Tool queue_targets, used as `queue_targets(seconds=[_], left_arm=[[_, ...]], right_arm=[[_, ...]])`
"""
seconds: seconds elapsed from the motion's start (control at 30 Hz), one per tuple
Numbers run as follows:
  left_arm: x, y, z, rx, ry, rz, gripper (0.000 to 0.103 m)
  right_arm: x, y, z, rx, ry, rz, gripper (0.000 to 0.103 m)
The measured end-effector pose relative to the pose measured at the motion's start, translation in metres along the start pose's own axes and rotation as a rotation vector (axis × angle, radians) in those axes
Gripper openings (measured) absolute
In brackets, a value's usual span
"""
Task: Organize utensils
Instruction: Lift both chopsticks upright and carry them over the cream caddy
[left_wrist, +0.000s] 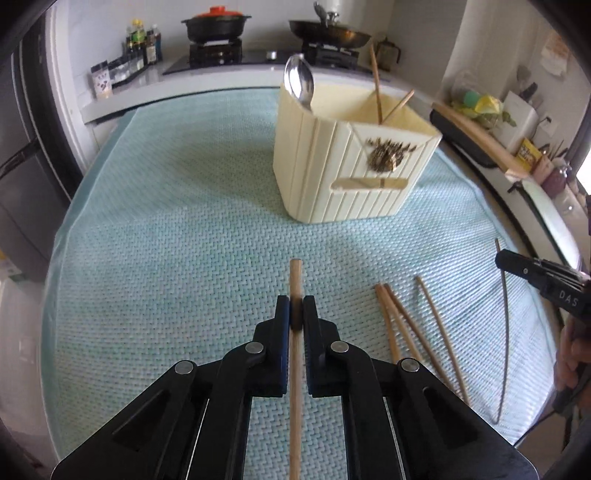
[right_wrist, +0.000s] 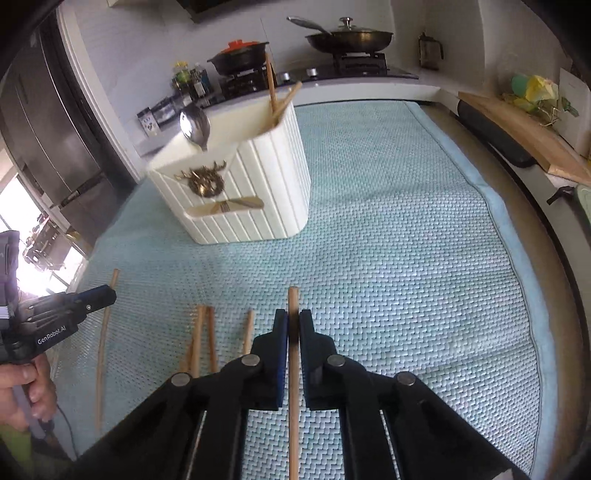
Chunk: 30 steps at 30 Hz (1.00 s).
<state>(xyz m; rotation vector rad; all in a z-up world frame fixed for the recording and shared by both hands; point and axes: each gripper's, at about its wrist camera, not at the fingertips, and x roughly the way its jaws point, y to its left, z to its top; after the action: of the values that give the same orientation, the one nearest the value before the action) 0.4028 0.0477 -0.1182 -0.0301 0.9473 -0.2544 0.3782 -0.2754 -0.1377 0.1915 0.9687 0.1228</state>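
Note:
My left gripper (left_wrist: 295, 314) is shut on a wooden chopstick (left_wrist: 295, 280), whose tip pokes out past the pads above the mat. My right gripper (right_wrist: 293, 328) is likewise shut on another chopstick (right_wrist: 293, 299). Ahead stands a cream ribbed utensil holder (left_wrist: 332, 177) (right_wrist: 251, 184) with a metal spoon (left_wrist: 300, 83) (right_wrist: 195, 125) and two chopsticks (left_wrist: 376, 85) (right_wrist: 273, 92) in it. Three loose chopsticks (left_wrist: 399, 325) (right_wrist: 199, 339) lie on the mat between the grippers. Each view shows the other gripper at its edge: the right gripper (left_wrist: 504, 260), the left gripper (right_wrist: 110, 293).
A teal woven mat (left_wrist: 166, 240) (right_wrist: 406, 258) covers the counter. Behind it are a stove with a black pot (left_wrist: 216, 24) and a pan (right_wrist: 351, 37), sauce bottles (left_wrist: 142, 44), and a wooden cutting board (right_wrist: 517, 125) on the right. A hand (right_wrist: 26, 387) holds the left gripper's handle.

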Motion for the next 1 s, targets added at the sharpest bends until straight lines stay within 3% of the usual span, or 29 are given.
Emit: queue_targets(seconds=[0.17,0.43,0.67,1.0], left_arm=[[-0.06,-0.015,-0.002,0.008,-0.122,-0.037,0.005],[-0.12,-0.028,-0.016,-0.011,-0.226,-0.07,0.005],[-0.152,-0.042,-0.025,0.002,-0.29,-0.044,0.005],[-0.155,-0.057,-0.028,0.017,-0.294,-0.007,0.005]], right_arm=[[-0.06,0.008,0.003,-0.022,-0.113,0.044,0.006],[-0.118,0.023,-0.006,-0.06,-0.243,0.063,0.006],[-0.158,0.034,-0.017,-0.096,-0.351,0.056,0.006],[-0.179,0.043,-0.011,-0.138,-0.393,0.06,0.006]])
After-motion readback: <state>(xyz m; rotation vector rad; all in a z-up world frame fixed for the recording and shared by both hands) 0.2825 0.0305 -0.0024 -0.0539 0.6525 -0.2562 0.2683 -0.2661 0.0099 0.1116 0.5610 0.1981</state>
